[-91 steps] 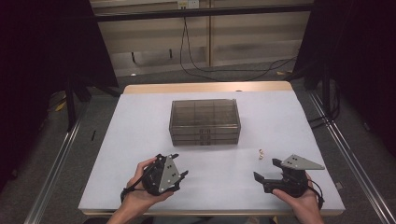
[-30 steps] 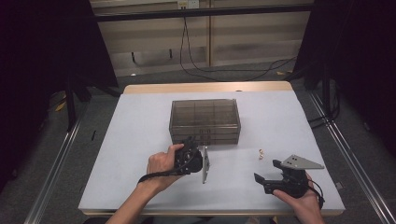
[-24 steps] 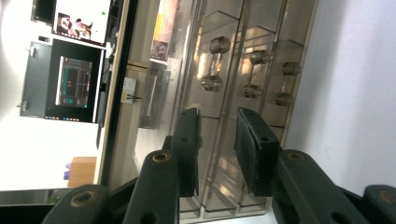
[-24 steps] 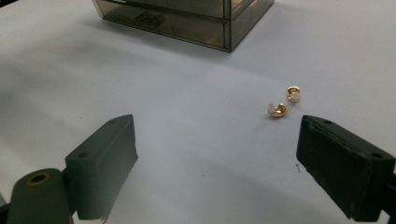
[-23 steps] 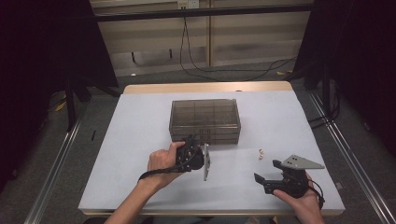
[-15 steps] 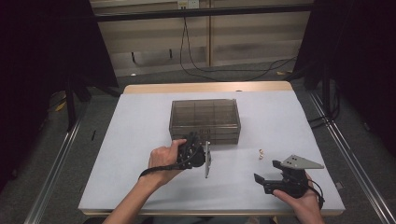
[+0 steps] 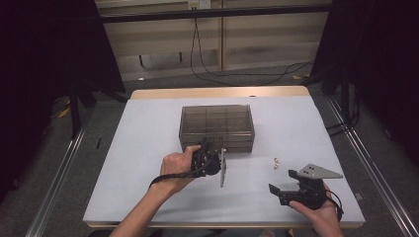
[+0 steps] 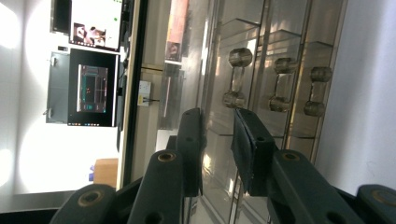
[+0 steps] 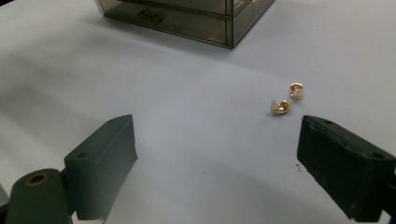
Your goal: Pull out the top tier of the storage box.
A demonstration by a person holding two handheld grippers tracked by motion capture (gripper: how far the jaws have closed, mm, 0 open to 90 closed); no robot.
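Your left gripper at the smoked-plastic drawer box

Its narrowed jaws have just been closing, nothing visibly pinched. Your right gripper gapes wide; its view shows two shiny gold earrings near the box.

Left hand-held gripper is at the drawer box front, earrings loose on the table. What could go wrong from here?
1. The left hand-held gripper has its jaws nearly together in front of the drawer box, with the drawer knobs beyond the tips; it may close on nothing or slip off a small knob.
2. Pulling a drawer could drag the light-looking box across the table.
3. The two gold earrings lie close together; the open right hand-held gripper may nudge one away.
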